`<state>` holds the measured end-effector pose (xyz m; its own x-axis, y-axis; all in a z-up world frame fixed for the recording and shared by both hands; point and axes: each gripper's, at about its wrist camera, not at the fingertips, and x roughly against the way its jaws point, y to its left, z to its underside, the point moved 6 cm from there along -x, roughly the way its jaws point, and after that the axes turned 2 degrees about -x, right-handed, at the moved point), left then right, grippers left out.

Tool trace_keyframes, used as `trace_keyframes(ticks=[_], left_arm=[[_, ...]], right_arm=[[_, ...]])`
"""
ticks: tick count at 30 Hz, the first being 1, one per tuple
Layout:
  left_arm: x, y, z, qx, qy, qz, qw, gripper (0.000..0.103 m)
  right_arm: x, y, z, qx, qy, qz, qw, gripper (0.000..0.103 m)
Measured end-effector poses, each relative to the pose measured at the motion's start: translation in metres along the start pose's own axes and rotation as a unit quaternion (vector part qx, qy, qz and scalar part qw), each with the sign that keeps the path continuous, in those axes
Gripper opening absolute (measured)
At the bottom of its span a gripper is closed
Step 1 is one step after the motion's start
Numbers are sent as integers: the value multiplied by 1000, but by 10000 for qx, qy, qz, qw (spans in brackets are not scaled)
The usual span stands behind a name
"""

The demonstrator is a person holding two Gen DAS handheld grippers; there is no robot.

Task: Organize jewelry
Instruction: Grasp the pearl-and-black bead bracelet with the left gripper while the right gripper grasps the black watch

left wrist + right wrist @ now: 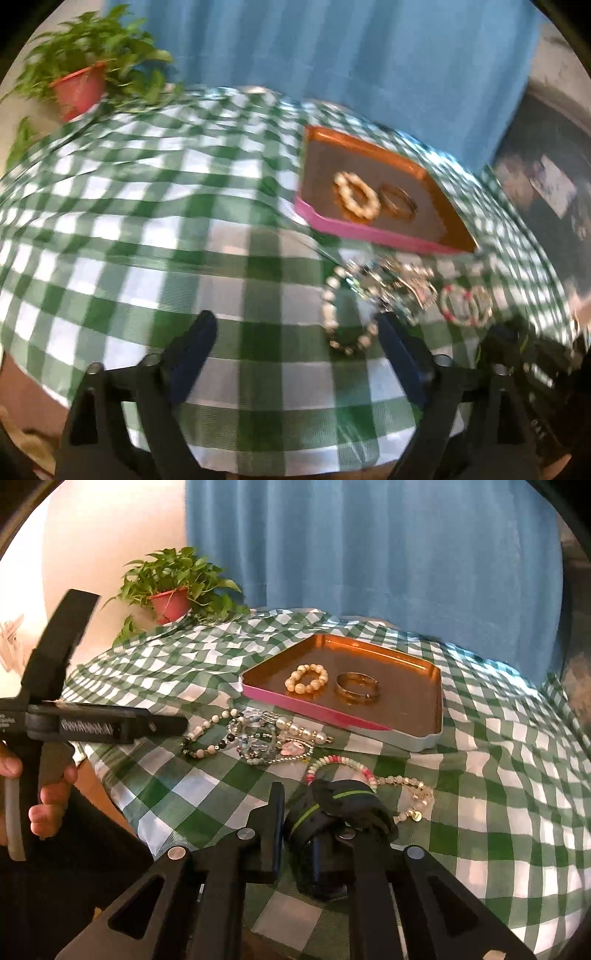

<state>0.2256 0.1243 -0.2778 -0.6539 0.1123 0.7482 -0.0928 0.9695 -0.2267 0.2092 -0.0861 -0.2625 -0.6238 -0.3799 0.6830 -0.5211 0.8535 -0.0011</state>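
Two bracelets are already seen in the orange metal tray (pixel 406 701) at frame centre. The left hand-held gripper (pixel 295 332) is spread wide and empty. The right hand-held gripper (pixel 299 830) is clenched, holding nothing visible. The tangled beaded bracelets (pixel 258 738) below the tray could be dragged together if one is snagged.

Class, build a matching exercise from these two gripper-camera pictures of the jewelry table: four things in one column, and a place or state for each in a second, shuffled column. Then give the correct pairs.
Column 1
1. gold bangle
2. potted plant
3. left gripper
4. pink and white bead necklace

Column 2
A. at the far left corner of the table
B. inside the tray, beside the cream bead bracelet
C. on the checked cloth, in front of the tray
D. open, nothing between the fingers

Pairs: 1-B, 2-A, 3-D, 4-C
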Motion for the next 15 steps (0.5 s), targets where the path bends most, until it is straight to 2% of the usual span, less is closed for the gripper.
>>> trace_keyframes(ticks=[2,4,9,11,14,15], left_arm=[[-1,9,-1,214,-23,-247,9995,100],[-5,8,0,260,81,-217,9994,100],[-10,-13,4,-583,119,-370,9975,100],[-16,-18,9,-875,306,-420,9948,100],[-19,-10,13,-422,472,203,9978,89],[-16,-7,9,-301,394,264,9984,83]], right_arm=[[-2,-2,1,-55,60,-41,10000,12],[-2,-2,3,-48,106,-26,9999,12],[1,-2,12,-139,245,4,9996,16],[2,-5,13,-263,257,-29,9993,18],[6,-10,12,-452,218,-55,9987,20],[5,-11,13,-498,240,-58,9985,21]])
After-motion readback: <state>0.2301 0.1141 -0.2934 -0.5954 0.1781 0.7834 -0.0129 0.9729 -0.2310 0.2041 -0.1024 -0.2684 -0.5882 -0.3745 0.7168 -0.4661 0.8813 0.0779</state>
